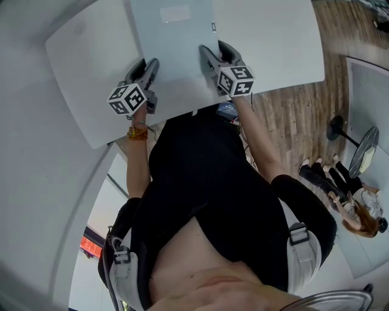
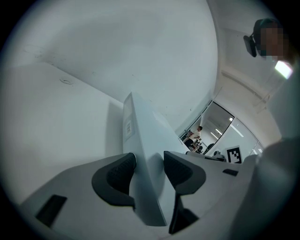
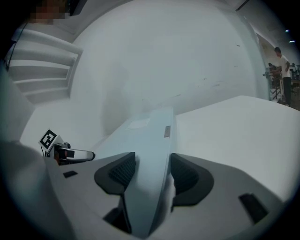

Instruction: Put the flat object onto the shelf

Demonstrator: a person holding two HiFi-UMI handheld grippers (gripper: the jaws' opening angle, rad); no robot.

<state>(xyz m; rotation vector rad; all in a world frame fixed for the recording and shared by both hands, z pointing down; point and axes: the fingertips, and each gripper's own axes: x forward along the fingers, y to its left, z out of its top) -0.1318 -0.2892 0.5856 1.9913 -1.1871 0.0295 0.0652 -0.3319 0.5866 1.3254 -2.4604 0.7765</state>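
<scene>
Nearest the camera, a torso in a black top (image 1: 206, 200) is seen from above, with both forearms stretched forward and slightly apart. An orange bead bracelet (image 1: 137, 132) is worn on the left wrist. The right elbow is pushed out to the side and the left forearm is kept closer to the body.

The left gripper (image 1: 144, 64) and right gripper (image 1: 217, 52) are held side by side and pointed forward and somewhat down. Their marker cubes (image 1: 127, 99) face the camera.

The near edge of a flat grey panel (image 1: 176, 42) is clamped by both. In the left gripper view, the panel (image 2: 140, 136) is seen edge-on between the dark pads (image 2: 119, 173), with the jaws closed on it. In the right gripper view, the panel (image 3: 150, 136) is likewise pinched between both pads (image 3: 123, 171), and the left gripper (image 3: 70, 153) is visible off to the side.

The panel is positioned over a white shelf board (image 1: 273, 42) and extends away towards a white wall (image 3: 178, 61). A white label (image 1: 175, 13) is carried on its far part. Whether the panel is fully rested on the board cannot be told.

Beyond the board, a wood floor (image 1: 292, 115) is seen, with a person (image 1: 355, 209) at the right.
</scene>
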